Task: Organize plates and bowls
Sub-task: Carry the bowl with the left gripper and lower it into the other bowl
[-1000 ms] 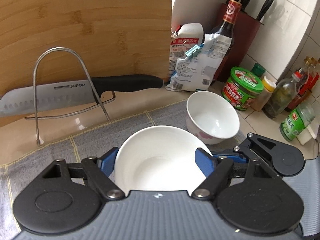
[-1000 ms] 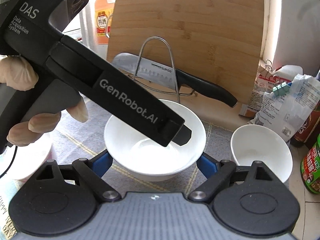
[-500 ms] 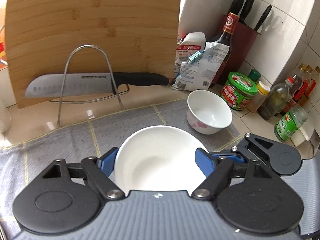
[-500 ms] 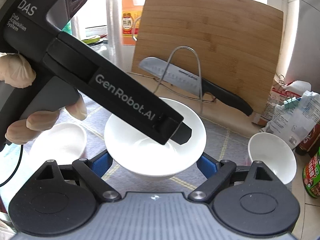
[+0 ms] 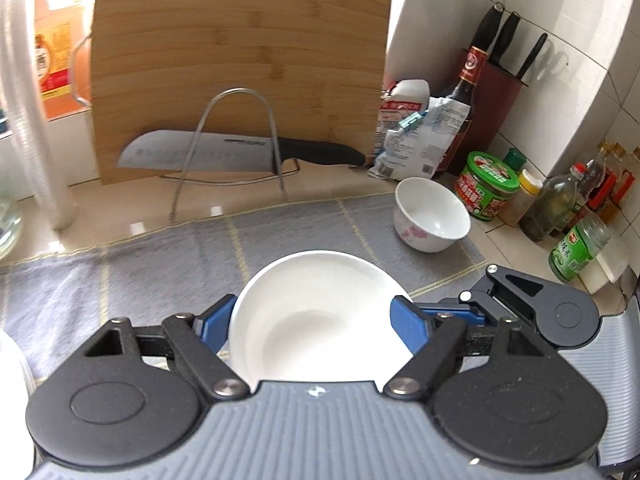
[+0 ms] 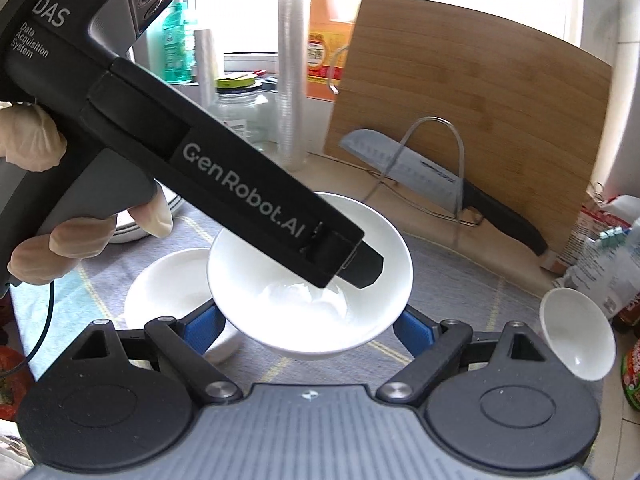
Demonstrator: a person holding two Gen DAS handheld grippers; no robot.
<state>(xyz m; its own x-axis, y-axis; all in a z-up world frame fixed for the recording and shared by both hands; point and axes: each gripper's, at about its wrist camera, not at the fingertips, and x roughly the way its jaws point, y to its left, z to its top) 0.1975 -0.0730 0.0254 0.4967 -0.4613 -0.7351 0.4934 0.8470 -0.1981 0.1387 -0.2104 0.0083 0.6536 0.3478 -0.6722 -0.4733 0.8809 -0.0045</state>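
Observation:
A wide white bowl (image 5: 316,316) sits between the blue pads of my left gripper (image 5: 318,322), which is shut on its sides and holds it above the grey mat (image 5: 160,264). The same bowl (image 6: 276,280) shows in the right wrist view, raised, with the left gripper's body across it. My right gripper (image 6: 308,332) is open, its pads on either side below the bowl and apart from it. A small flower-patterned bowl (image 5: 430,214) stands at the mat's far right, also in the right wrist view (image 6: 576,332). Another white bowl (image 6: 172,292) rests on the mat at the left.
A bamboo cutting board (image 5: 240,76) leans at the back with a knife (image 5: 240,154) in a wire rack (image 5: 236,148). Snack bags (image 5: 416,132), a sauce bottle (image 5: 464,100), a green jar (image 5: 488,186) and several bottles (image 5: 576,216) crowd the right. Stacked plastic cups (image 6: 290,76) stand left.
The held bowl has risen and drawn back from the cutting board; both views have pulled away and leftward, bringing the white bowl on the left into view.

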